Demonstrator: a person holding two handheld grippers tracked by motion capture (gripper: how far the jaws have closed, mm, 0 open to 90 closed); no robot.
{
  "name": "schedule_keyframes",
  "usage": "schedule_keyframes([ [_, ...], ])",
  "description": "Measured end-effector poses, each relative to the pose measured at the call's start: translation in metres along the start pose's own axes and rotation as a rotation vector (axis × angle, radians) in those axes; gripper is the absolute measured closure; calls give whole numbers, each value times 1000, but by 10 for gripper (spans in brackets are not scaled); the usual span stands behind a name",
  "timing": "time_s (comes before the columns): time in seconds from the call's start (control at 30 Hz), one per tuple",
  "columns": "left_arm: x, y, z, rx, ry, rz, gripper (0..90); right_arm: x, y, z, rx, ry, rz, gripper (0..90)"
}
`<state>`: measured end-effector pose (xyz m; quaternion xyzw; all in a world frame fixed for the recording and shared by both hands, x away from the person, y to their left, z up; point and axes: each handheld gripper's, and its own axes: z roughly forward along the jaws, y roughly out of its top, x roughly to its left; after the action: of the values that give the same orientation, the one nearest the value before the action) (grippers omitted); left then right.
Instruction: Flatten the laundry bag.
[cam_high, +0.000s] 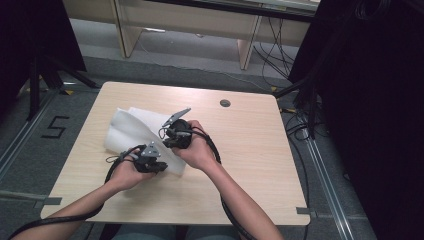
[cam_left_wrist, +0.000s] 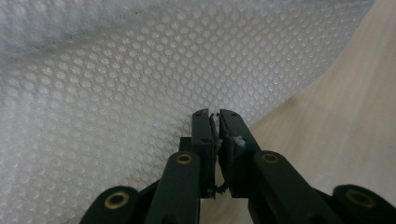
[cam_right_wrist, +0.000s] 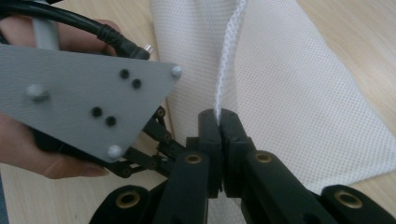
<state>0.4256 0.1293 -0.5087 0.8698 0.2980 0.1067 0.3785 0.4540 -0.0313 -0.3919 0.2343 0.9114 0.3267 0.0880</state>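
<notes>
White mesh cloth (cam_high: 131, 131) lies on the left half of the desk (cam_high: 250, 150), partly folded over itself, its near edge lifted where both claws meet it. In the right gripper view a raised fold of the cloth (cam_right_wrist: 280, 93) runs as a ridge straight into the jaw tips.

Right claw (cam_right_wrist: 219, 116): jaws together, clamped on that ridge of cloth; the pinch takes in only a thin edge at the very tips. Left claw (cam_left_wrist: 214, 116): jaws nearly together with a slight gap at the tips, the cloth (cam_left_wrist: 140, 93) pressed up against them; a shred of material appears caught between the pads, so I judge it clamped on the cloth edge, though the bite is shallow.

Risks, as judged: both holds sit at the extreme tips, so any pull apart could slip the mesh out of one claw and let the fold collapse. The open weave may snag on a pad and drag. The two claws work close together (cam_high: 165, 150); the left claw's grey plate (cam_right_wrist: 88, 88) sits just beside the right jaws, and a careless turn could knock them together.
</notes>
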Motion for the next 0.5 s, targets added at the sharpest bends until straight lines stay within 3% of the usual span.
schedule_keyframes([
  [0.17, 2, 4, 0, -4, 15, 16, 830, -2, 0, 0, -1, -14, 8, 899],
  [0.3, -2, 6, -11, 1, 29, 24, 830, -3, 0, -1, 6, -4, 29, 899],
  [0.33, -6, 6, -19, -6, 47, 24, 844, -4, -1, -1, -6, -12, 7, 899],
  [0.5, 0, 2, -21, 9, 96, 46, 869, -3, -1, 0, 4, -15, 14, 899],
])
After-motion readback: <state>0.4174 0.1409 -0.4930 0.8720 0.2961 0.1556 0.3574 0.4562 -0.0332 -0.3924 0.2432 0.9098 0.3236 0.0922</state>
